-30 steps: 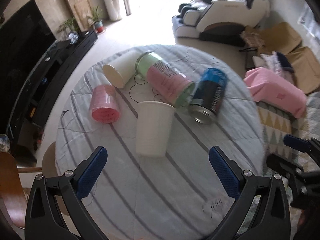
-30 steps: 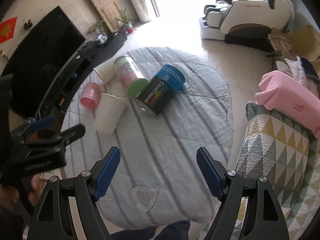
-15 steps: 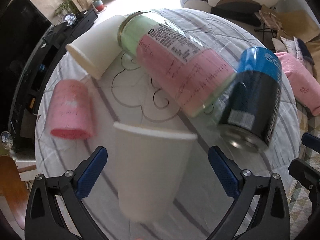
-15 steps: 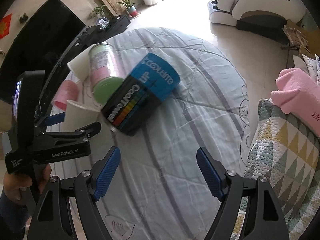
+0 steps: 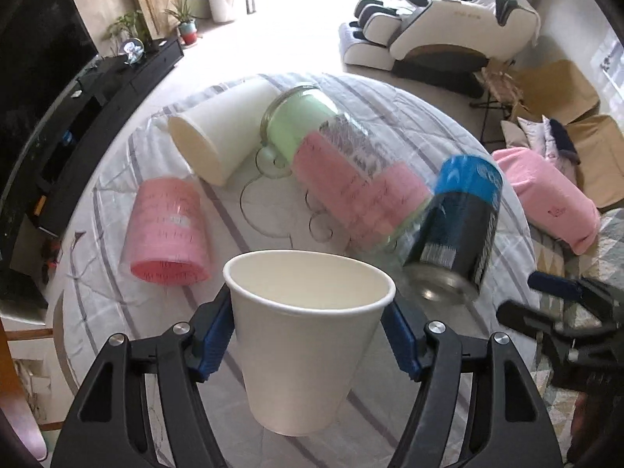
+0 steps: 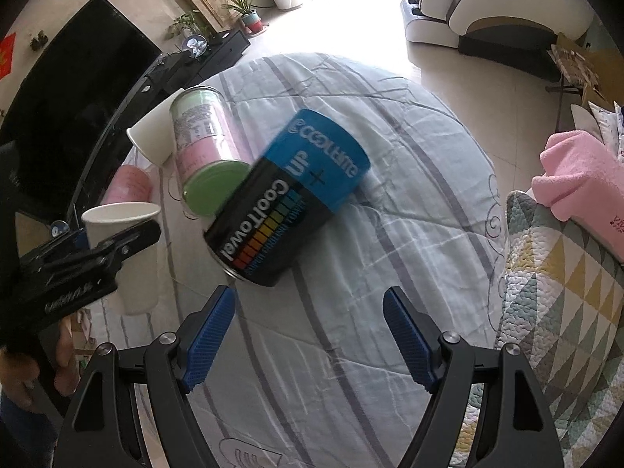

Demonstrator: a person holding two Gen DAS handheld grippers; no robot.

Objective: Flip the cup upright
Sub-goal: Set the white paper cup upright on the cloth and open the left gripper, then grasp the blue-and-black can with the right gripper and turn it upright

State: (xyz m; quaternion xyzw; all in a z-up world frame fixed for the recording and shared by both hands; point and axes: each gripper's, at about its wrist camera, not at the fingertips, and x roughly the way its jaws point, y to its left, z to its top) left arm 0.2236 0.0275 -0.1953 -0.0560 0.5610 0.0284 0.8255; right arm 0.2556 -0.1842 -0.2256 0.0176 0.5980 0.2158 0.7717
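My left gripper [image 5: 308, 335] is shut on a white paper cup [image 5: 304, 343], held upright with its open mouth up, above the round table [image 5: 448, 117]. The same cup shows in the right wrist view [image 6: 128, 249], between the left gripper's black fingers. My right gripper [image 6: 308, 335] is open and empty, just in front of a blue and black can [image 6: 288, 202] lying on its side. A second white cup [image 5: 222, 132] and a pink cup [image 5: 167, 234] lie on their sides.
A green and pink jar [image 5: 343, 171] lies on its side against the blue and black can [image 5: 456, 226]. The table has a striped grey cloth. A pink blanket [image 6: 585, 187] on a quilted sofa [image 6: 557, 304] lies to the right. A TV cabinet [image 5: 97, 89] stands at the left.
The left gripper has closed on the white cup and lifted it, mouth up. The right gripper has moved closer to the can and stayed open.
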